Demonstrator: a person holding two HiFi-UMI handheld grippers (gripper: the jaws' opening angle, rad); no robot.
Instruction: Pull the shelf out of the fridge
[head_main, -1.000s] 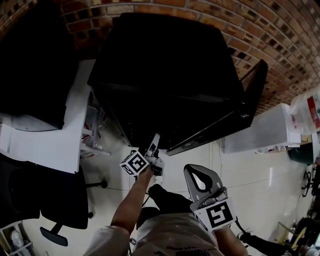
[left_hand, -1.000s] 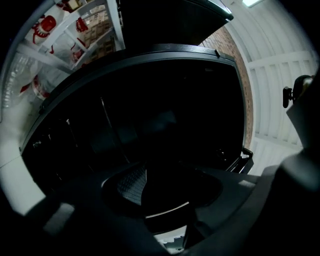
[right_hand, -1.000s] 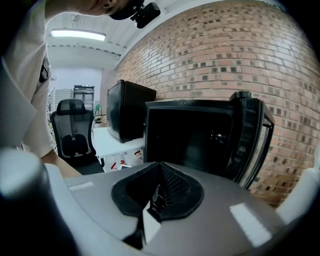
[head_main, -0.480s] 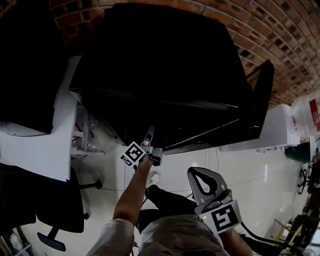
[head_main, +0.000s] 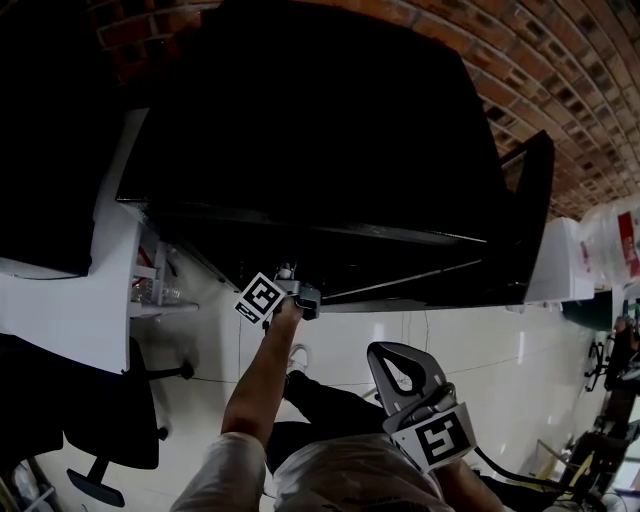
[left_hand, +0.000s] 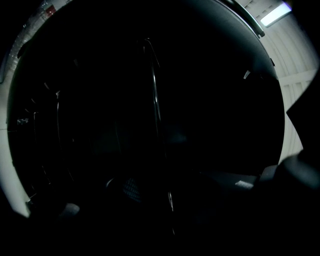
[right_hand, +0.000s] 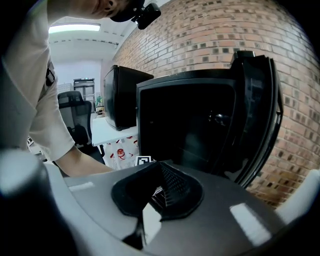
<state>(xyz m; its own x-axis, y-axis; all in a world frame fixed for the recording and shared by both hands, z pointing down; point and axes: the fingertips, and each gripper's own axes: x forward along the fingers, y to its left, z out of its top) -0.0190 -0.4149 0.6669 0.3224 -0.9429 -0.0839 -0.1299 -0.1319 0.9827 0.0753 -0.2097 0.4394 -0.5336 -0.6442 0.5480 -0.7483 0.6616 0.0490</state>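
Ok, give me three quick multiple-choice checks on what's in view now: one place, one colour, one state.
1. Where is the right gripper?
A. inside the fridge
B. on top of the fridge
C. held back by the person's torso

2. What colour is the fridge?
A. black
B. white
C. red

3. How is the fridge door?
A. shut
B. swung open
C. removed

Answers:
1. C: the head view shows it low, clear of the fridge front.
2. A: the cabinet is black against the brick wall.
3. B: the door stands out to one side, leaving the dark inside exposed.
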